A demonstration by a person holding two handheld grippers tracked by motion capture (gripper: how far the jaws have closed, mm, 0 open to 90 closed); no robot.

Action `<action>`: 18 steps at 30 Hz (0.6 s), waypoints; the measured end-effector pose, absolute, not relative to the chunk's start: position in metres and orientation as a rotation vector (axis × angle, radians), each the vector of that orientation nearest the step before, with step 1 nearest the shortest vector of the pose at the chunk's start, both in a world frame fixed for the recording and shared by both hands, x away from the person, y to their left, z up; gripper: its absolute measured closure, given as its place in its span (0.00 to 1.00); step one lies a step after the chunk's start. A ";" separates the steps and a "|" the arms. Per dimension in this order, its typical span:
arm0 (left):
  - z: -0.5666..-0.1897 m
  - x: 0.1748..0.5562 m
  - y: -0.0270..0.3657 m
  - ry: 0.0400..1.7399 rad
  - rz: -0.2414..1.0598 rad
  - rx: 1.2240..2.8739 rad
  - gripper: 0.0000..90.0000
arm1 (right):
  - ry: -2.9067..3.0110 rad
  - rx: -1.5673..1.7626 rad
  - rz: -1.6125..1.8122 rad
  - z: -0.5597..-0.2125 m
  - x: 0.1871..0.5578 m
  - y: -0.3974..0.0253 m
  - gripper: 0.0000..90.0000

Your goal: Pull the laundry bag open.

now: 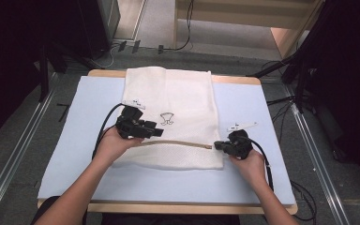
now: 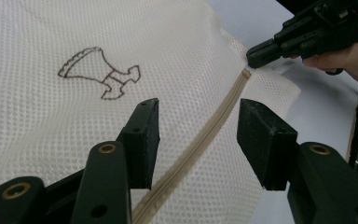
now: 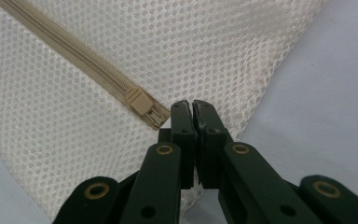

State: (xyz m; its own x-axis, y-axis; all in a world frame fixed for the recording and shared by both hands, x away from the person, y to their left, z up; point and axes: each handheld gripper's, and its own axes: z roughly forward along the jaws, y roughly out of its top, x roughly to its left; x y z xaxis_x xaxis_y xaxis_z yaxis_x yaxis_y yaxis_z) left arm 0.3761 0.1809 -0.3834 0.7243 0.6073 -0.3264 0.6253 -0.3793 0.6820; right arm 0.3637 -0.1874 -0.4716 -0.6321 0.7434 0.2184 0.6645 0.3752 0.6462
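A white mesh bag (image 1: 168, 93) lies flat on the light blue table top (image 1: 243, 183), with a beige zipper (image 1: 178, 143) running across its near part and a small embroidered mark (image 1: 167, 118) above it. My left gripper (image 1: 159, 131) hovers over the zipper's left half; in the left gripper view (image 2: 198, 102) it is open, its jaws on either side of the zipper (image 2: 214, 121). My right gripper (image 1: 218, 145) sits at the zipper's right end. In the right gripper view (image 3: 192, 103) it is shut, pinching the mesh just beside the zipper slider (image 3: 139, 100).
The bag's far end reaches the table's back edge (image 1: 168, 71). Bare table top lies left (image 1: 82, 131) and right (image 1: 258, 108) of the bag. Cables and dark stands (image 1: 304, 70) crowd the floor around the table.
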 end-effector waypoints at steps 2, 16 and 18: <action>-0.382 0.379 0.175 0.926 -0.037 2.075 0.57 | 2.516 1.290 1.086 -0.471 0.364 -0.187 1.00; -0.392 0.385 0.130 0.874 -0.086 2.143 0.60 | 2.521 1.281 1.090 -0.471 0.365 -0.187 1.00; -0.393 0.386 0.125 0.865 -0.099 2.139 0.61 | 2.521 1.283 1.096 -0.471 0.365 -0.187 1.00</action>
State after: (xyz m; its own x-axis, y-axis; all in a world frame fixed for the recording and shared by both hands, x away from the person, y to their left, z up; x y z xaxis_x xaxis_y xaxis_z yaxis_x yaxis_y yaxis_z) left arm 0.3864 0.1252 -0.3930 0.7623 0.5486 -0.3434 0.6121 -0.4387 0.6579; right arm 0.3649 -0.1874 -0.4713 -0.6372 0.7401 0.2149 0.6620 0.3829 0.6443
